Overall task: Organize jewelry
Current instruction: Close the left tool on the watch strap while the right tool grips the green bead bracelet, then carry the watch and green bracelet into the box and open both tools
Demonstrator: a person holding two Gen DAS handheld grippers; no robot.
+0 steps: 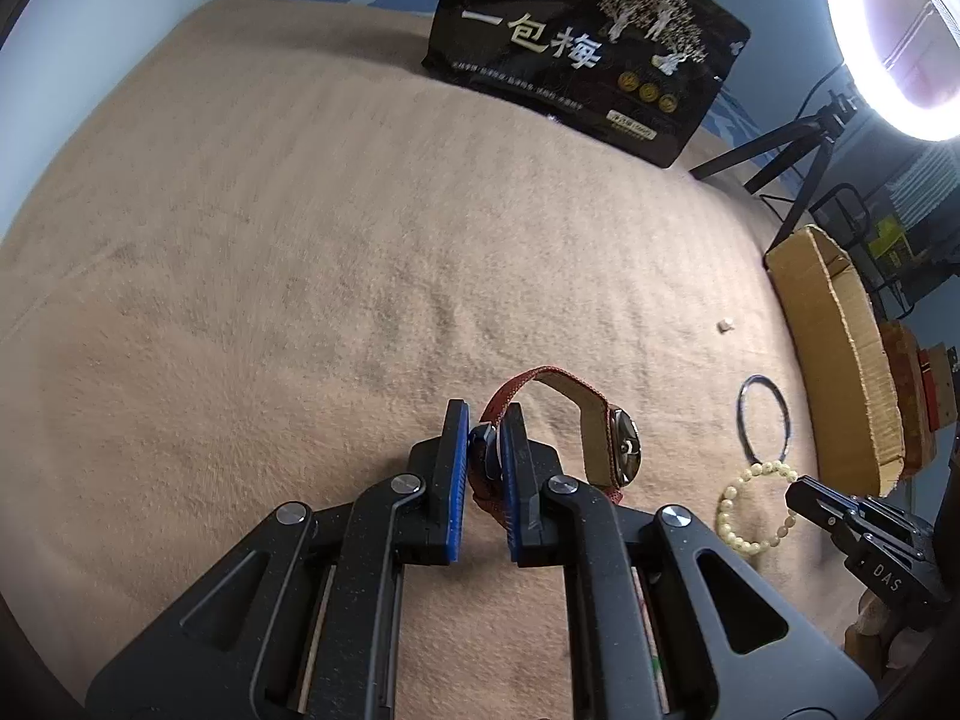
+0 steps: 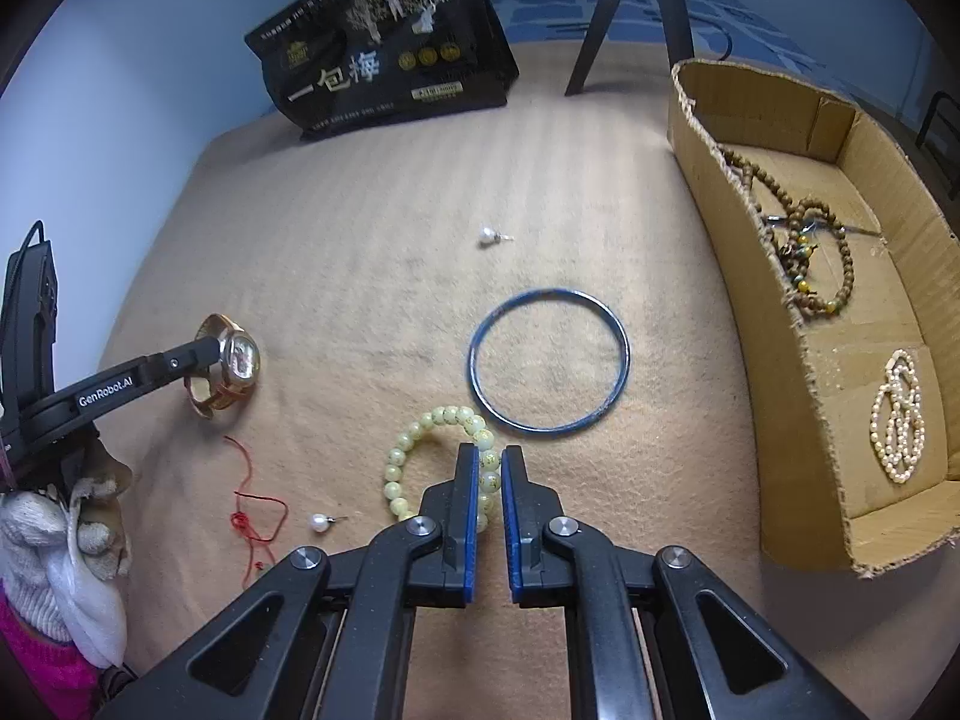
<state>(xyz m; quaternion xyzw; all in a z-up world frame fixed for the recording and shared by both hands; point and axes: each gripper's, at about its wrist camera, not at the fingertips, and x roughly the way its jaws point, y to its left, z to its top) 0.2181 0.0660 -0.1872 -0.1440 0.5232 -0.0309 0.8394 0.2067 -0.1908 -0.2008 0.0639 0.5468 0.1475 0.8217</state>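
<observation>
With left tongs (image 1: 485, 420) clamped on the red-strapped gold watch (image 1: 621, 447) and right tongs (image 2: 490, 457) pinching the pale-green beaded bracelet (image 2: 441, 456), either may slip when lifted.

Your tools (image 2: 489, 468) are black with blue pads (image 2: 471, 516), silver screws; you wear a white glove (image 2: 36, 534), pink sleeve (image 2: 30, 654).

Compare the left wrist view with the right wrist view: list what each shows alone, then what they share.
Left wrist only: the ring light, and the left tool shut on the watch's red strap.

Right wrist only: the inside of the cardboard box holding a brown bead strand and a pearl strand, a red thread, two pearl earrings, and the right tool shut on the green bead bracelet.

Both: watch, bracelet, blue bangle, black bag, box.
</observation>
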